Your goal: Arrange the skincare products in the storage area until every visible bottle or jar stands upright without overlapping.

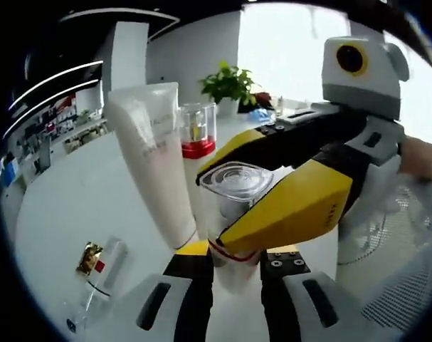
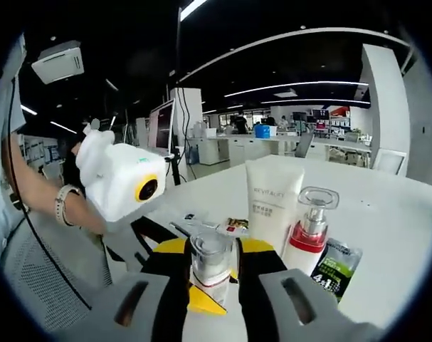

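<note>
Left gripper view has one small clear bottle with a clear cap (image 1: 235, 187) and a red band at its foot, upright between both sets of tongs: the left tongs (image 1: 233, 265) rise from below and are clamped on its base, while the right tongs (image 1: 272, 178) come in from the right, yellow-and-black, closed around its upper part. In the right gripper view the same bottle (image 2: 210, 267) stands between the right tongs (image 2: 212, 274), with the left tongs (image 2: 201, 274) beneath it.

Just beside it stands one white tube (image 1: 153, 160), cap down, its faint print unreadable there; in the right gripper view the tube (image 2: 272, 199) reads what looks like "REVITALON", though the letters are small. One clear-capped pump bottle with a red collar (image 1: 196, 130) stands upright behind the tube; the right gripper view shows it (image 2: 309, 231) next to the tube. One dark green sachet (image 2: 335, 269) lies flat by its foot, marked "4+1". One slim clear vial with a gold and red label (image 1: 96, 274) lies on its side, well apart from the others.

Everything rests on a round white table (image 1: 73, 206). One potted green plant (image 1: 230, 85) stands at its far edge. Around it, an office with desks, monitors, dark ceiling and strip lights. A person's forearm wearing a wristwatch (image 2: 62, 203) reaches in
</note>
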`<action>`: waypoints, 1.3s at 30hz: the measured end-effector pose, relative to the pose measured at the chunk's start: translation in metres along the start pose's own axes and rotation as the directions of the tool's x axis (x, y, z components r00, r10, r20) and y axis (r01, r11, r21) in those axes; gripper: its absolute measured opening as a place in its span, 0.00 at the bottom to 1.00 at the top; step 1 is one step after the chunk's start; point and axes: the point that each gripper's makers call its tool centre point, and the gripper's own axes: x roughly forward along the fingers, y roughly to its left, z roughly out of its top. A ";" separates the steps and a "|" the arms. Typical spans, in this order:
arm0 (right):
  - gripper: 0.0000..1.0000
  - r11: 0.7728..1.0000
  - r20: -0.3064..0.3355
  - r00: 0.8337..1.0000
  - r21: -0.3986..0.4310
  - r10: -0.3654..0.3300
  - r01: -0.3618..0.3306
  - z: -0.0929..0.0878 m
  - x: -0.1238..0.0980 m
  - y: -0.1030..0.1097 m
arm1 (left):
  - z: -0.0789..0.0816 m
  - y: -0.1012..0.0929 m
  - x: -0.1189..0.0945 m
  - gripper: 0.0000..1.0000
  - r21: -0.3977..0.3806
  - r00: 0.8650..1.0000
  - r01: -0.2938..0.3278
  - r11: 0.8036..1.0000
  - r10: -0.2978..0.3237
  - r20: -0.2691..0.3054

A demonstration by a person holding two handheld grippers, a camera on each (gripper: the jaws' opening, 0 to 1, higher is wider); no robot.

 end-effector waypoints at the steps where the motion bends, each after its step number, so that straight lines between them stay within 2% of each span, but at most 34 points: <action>1: 0.22 1.000 -0.001 1.000 -0.003 0.004 -0.004 0.000 0.000 0.000 | 0.000 0.000 0.000 0.21 -0.004 1.000 -0.004 1.000 0.004 0.003; 5: 0.21 1.000 -0.005 1.000 -0.020 0.002 -0.002 -0.001 -0.001 0.000 | 0.001 0.002 0.002 0.21 -0.020 0.999 -0.025 0.999 0.026 0.024; 13: 0.20 0.998 -0.050 0.999 -0.057 0.014 -0.017 -0.010 0.000 0.004 | -0.006 0.005 0.007 0.21 -0.003 0.997 -0.069 0.998 0.069 0.020; 21: 0.20 0.998 -0.085 0.996 -0.062 0.016 -0.022 -0.019 0.002 0.005 | -0.012 0.004 0.011 0.21 -0.037 0.997 -0.065 0.997 0.066 0.031; 27: 0.20 0.998 -0.094 0.995 -0.063 0.016 -0.022 -0.020 0.002 0.004 | -0.012 0.005 0.013 0.22 -0.011 0.995 -0.075 0.997 0.075 0.058; 28: 0.20 0.998 -0.095 0.995 -0.064 0.015 -0.021 -0.021 0.002 0.003 | -0.011 0.004 0.014 0.22 0.014 0.995 -0.071 0.997 0.069 0.073; 33: 0.20 0.998 -0.093 0.996 -0.052 0.017 -0.022 -0.021 0.002 0.002 | -0.011 0.003 0.013 0.23 0.030 0.997 -0.051 0.998 0.049 0.057; 34: 0.20 0.998 -0.092 0.996 -0.050 0.021 -0.025 -0.021 0.002 0.003 | -0.013 0.003 0.012 0.23 0.047 0.999 -0.038 0.998 0.036 0.038; 36: 0.20 0.999 -0.092 0.995 -0.047 0.023 -0.028 -0.021 0.002 0.002 | -0.008 0.002 0.011 0.24 0.056 0.998 -0.029 0.998 0.026 0.051; 37: 0.20 0.998 -0.092 0.995 -0.050 0.023 -0.028 -0.021 0.002 0.002 | -0.009 0.001 0.011 0.25 0.056 0.999 -0.014 0.998 0.011 0.043; 38: 0.20 0.998 -0.091 0.996 -0.048 0.025 -0.029 -0.021 0.002 0.002 | -0.013 -0.004 0.010 0.29 0.061 1.000 0.019 0.998 -0.019 0.009; 39: 0.20 0.998 -0.091 0.996 -0.050 0.028 -0.032 -0.021 0.002 0.003 | -0.016 -0.007 0.009 0.31 0.088 0.999 0.040 0.995 -0.039 -0.012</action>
